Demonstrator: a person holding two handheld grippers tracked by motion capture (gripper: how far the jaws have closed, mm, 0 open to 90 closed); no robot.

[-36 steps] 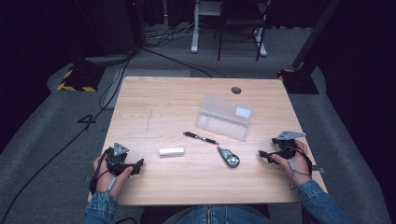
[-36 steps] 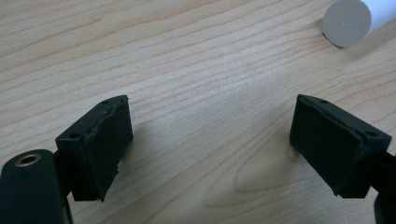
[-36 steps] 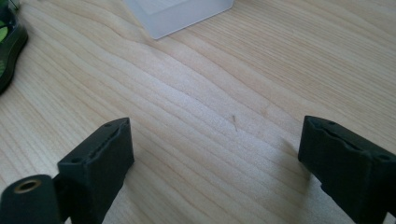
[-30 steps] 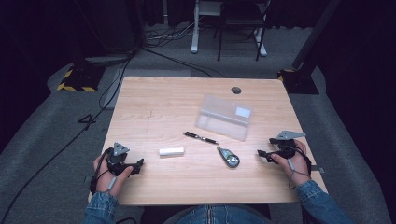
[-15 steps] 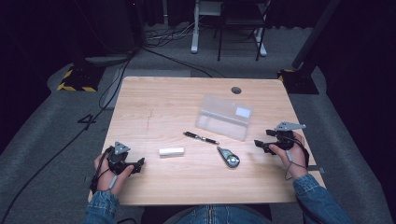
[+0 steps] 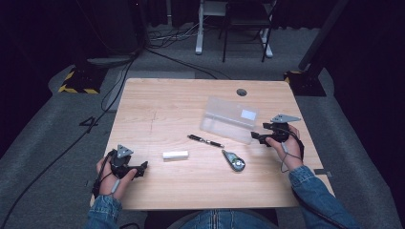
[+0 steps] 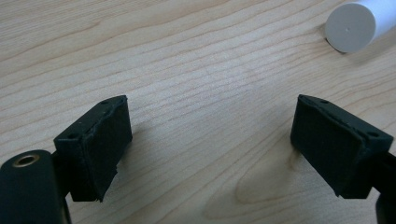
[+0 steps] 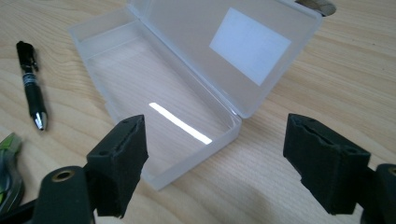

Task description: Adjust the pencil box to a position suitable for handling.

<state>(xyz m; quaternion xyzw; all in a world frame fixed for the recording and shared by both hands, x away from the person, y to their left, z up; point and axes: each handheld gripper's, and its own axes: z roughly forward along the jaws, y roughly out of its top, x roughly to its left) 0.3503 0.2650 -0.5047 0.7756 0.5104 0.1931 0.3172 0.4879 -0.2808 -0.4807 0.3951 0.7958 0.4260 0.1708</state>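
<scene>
At table's right, right hand-held gripper (image 6: 260, 137) released, closing slightly beside clear box (image 6: 229, 119), green tool (image 8: 7, 170) cut off.

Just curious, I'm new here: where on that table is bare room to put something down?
The table's far left half, left of the clear box, is bare wood. It is crowded near the right: box, pen, white tube and small grey gadget lie close together.

Recording studio or lab: dark curtains, floor cables (image 6: 157, 45), hazard-striped stand base (image 6: 76, 82).
</scene>
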